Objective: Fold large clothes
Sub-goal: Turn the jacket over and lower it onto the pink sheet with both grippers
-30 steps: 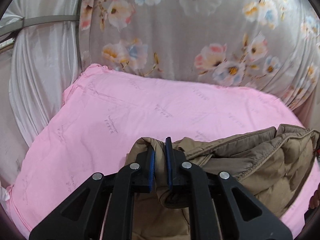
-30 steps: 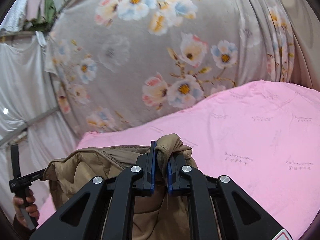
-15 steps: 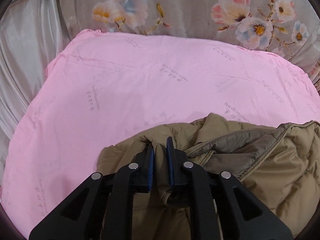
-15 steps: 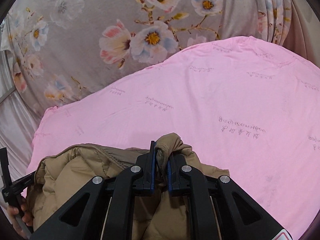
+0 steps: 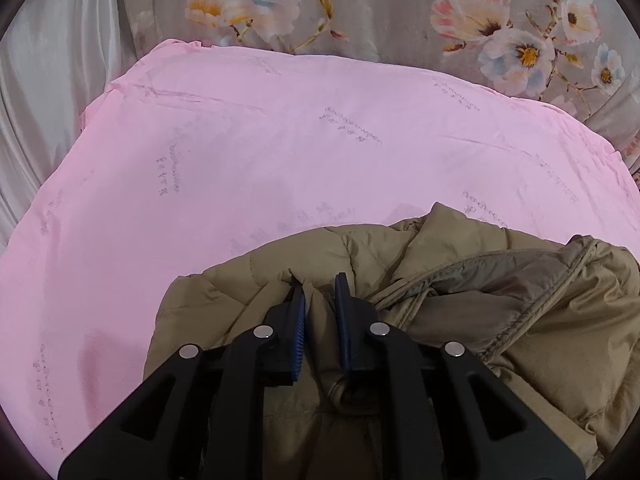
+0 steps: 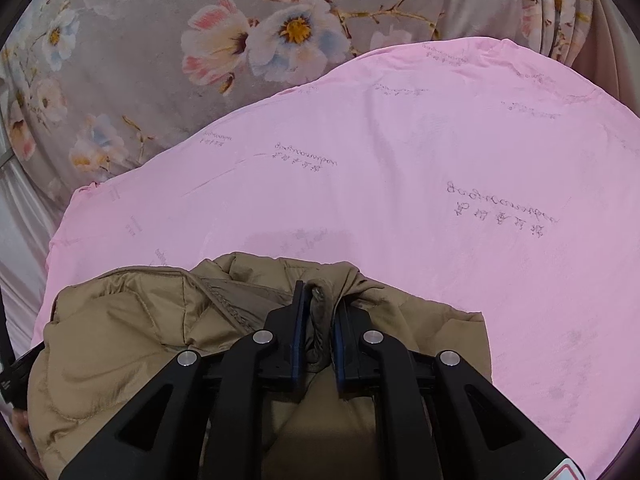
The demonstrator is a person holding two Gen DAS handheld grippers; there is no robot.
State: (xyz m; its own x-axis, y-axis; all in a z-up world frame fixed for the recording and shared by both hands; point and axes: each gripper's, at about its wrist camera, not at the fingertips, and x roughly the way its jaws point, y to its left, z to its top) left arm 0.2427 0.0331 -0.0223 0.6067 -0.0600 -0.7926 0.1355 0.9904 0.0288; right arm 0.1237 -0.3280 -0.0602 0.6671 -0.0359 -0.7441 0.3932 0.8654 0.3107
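Note:
A tan quilted jacket (image 5: 500,320) lies bunched on the pink sheet (image 5: 240,160) at the near edge of the left wrist view. My left gripper (image 5: 320,284) is shut on a fold of its fabric, which sits between the blue pads. In the right wrist view the same jacket (image 6: 120,320) spreads low and to the left. There my right gripper (image 6: 320,292) is shut on a seamed edge of it, which sticks up between the fingers. Both grippers point down at the sheet, with the jacket's bulk resting on it between them.
The pink sheet (image 6: 440,160), printed with faint lettering, stretches far ahead of both grippers. A grey floral curtain (image 5: 400,12) hangs behind it, also in the right view (image 6: 160,20). Pale silky drapes (image 5: 48,80) hang at the left. A hand (image 6: 20,420) shows at the right view's left edge.
Both grippers have come down toward the bed with the jacket still gripped. The jacket, hanging before, now rests on the pink sheet, and the curtain fills less of each view.

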